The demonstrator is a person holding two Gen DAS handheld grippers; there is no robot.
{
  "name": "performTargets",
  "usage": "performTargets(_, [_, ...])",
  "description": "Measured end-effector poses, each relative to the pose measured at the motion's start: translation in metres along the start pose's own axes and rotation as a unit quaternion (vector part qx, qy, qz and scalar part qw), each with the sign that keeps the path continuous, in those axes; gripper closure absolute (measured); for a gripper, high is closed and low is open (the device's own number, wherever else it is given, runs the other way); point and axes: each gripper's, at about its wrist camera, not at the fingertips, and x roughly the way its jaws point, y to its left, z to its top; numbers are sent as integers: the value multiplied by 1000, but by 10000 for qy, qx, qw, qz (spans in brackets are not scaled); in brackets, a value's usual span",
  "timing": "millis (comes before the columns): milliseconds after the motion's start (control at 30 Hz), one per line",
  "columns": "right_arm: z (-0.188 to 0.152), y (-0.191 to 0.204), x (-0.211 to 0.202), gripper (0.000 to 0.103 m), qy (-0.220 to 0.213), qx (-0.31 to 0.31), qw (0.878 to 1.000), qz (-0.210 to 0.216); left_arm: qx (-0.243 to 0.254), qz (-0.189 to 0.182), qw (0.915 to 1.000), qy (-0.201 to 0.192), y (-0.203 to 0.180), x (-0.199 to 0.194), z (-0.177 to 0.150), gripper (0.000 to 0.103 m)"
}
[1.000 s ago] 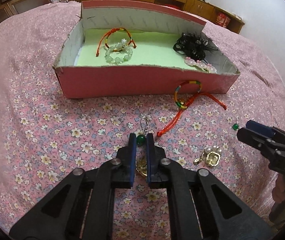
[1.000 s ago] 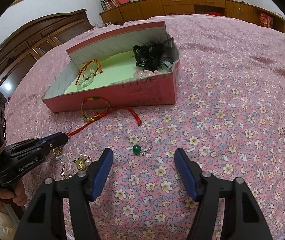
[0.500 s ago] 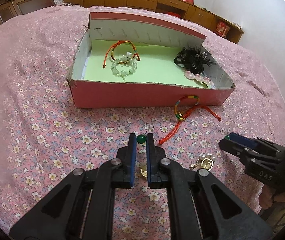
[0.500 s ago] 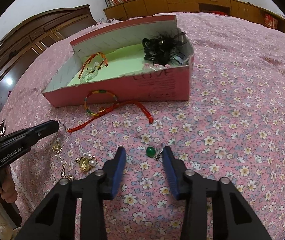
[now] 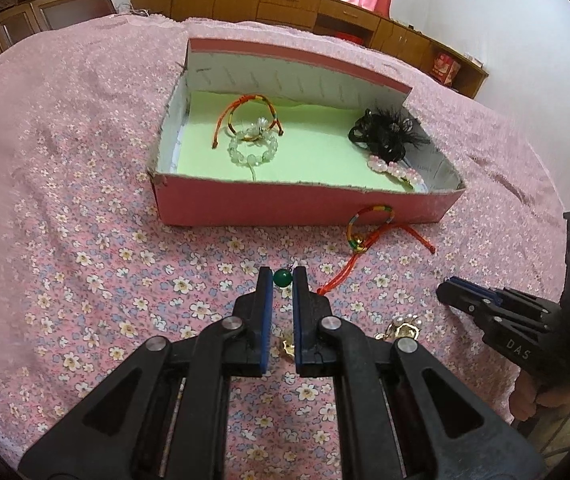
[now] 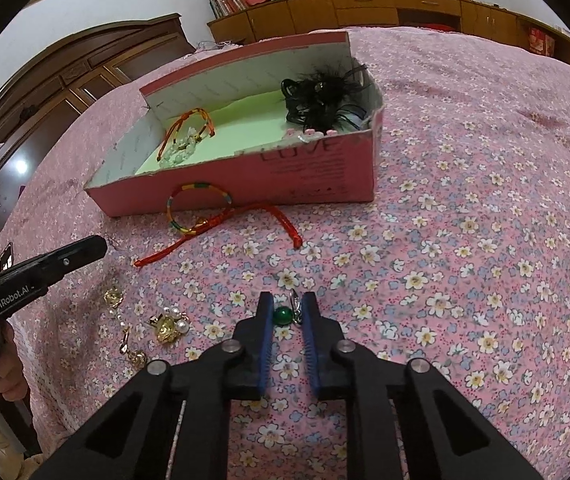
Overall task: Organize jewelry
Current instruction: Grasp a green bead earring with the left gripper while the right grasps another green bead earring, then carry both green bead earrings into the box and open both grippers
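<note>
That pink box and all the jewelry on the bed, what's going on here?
A person is tidying jewelry into the pink box with a hand-held gripper in each hand. The left gripper is shut on a green-bead earring. The right gripper has just closed on a matching green earring on the floral bedspread. Bracelets and a black hair piece already lie in the box; a braided bracelet and gold pearl pieces remain outside.

Bare floral bedspread (image 6: 465, 264) is lying open right of the pink box (image 6: 317, 172). Left, a rainbow cord bracelet (image 6: 199, 210) and gold pearl earrings (image 6: 169, 326) are cluttering the approach.
</note>
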Motion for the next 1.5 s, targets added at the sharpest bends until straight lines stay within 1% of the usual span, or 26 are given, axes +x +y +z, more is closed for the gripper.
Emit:
performTargets(233, [1,4,-16,87,-216,3,9997,118,53,-1,9996,-263,-6,-18,6,102])
performTargets(533, [8,13,-44,88,-670,-78,9974,255,149,29,9978,-648,-16,-35,12,102])
performTargets(700, [14,17,-55,88,-976,-150,9947,278,86,70,9960,-886,-15,-42,14,102])
performTargets(933, [25,18,-61,88,-1284,-159,9914,207,134,190,9929,-1169,-14,-49,19,102])
performTargets(1033, [32,20,-60,88,-1385,-216,9900,146,130,234,9919,-1246,-14,-46,23,102])
performTargets(1233, [44,27,-58,88,-1725,-338,9844,14,53,260,9889,-1459,-11,-36,29,102])
performTargets(1400, [53,30,-51,88,-1908,-403,9807,-131,205,441,9827,-1788,-14,-30,35,102])
performTargets(1500, [58,31,-45,88,-1988,-422,9789,-198,247,496,9799,-1915,-14,-26,39,102])
